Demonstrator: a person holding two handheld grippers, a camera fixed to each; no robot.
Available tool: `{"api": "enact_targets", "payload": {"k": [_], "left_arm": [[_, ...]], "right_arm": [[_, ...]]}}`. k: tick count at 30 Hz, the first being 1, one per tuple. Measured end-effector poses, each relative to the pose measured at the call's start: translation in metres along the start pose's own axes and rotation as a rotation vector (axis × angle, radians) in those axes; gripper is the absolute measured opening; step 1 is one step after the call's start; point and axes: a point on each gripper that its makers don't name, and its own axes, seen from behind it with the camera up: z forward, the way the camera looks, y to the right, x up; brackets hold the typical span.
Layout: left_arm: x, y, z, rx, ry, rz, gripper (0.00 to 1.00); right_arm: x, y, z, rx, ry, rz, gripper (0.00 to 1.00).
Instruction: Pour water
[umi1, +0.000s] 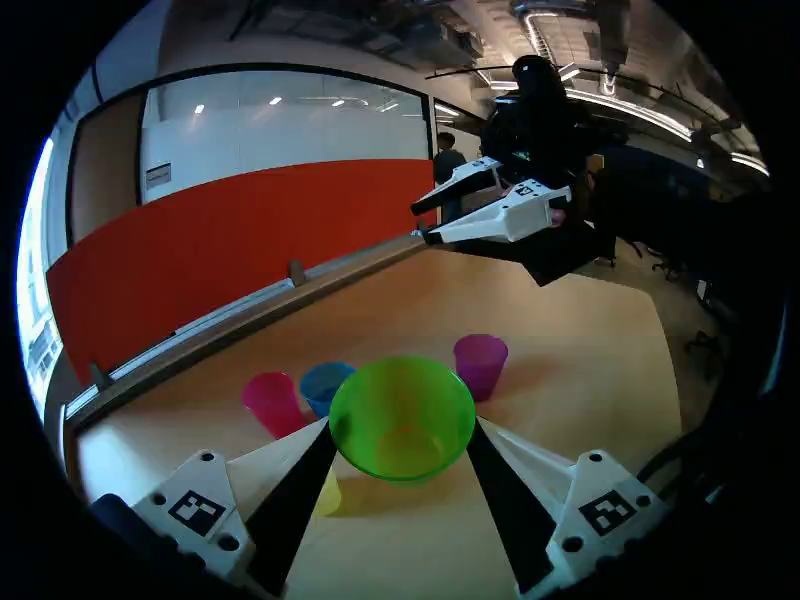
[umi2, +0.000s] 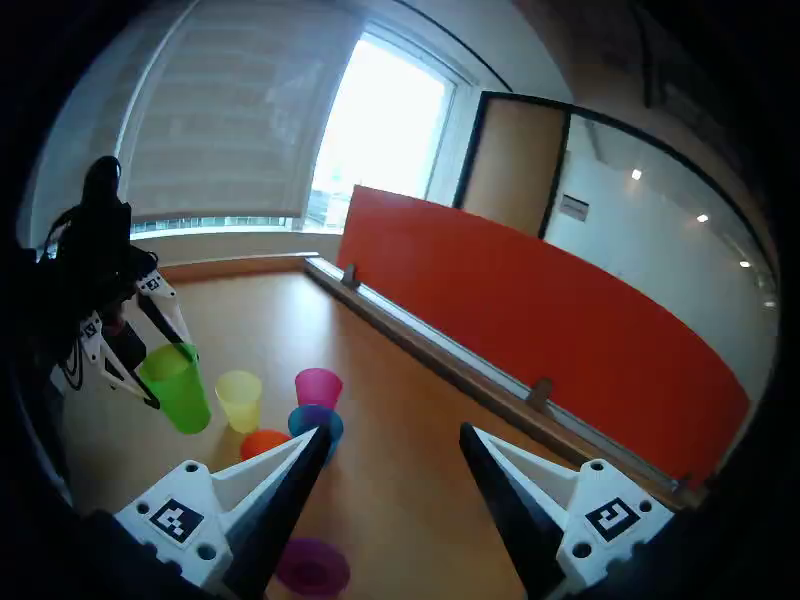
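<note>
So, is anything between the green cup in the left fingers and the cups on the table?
Nothing visible. The pink cup, blue cup and purple cup stand uncovered just beyond the green cup, and the right gripper hangs high, clear of them.

The white plastic, black-lined left claw (umi1: 400, 425) has two broad white fingers (umi1: 560, 480) that narrow toward the far end. Each is faced on its inner side with a long black wedge (umi1: 300, 490). Near the base of each finger sits a square black-and-white marker (umi1: 196, 510), ringed by small dark screw holes (umi1: 208, 457). The matching white-and-black right claw (umi2: 395, 430) carries the same kind of marker and screw holes. In the right gripper view, at far left, the left claw's body is a bulky black housing (umi2: 95, 235), with a thin black cable (umi2: 72, 372) looping beside it.
</note>
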Motion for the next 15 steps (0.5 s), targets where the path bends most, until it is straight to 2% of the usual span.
{"api": "enact_targets", "payload": {"k": [9, 15], "left_arm": [[0.017, -0.007, -0.016, 0.037, 0.057, 0.002, 0.87], [0.023, -0.009, -0.024, 0.049, 0.073, -0.003, 0.87]], "right_arm": [[0.003, -0.008, 0.028, 0.051, -0.019, -0.014, 1.00], [-0.001, -0.014, 0.046, 0.088, -0.043, -0.027, 1.00]]}}
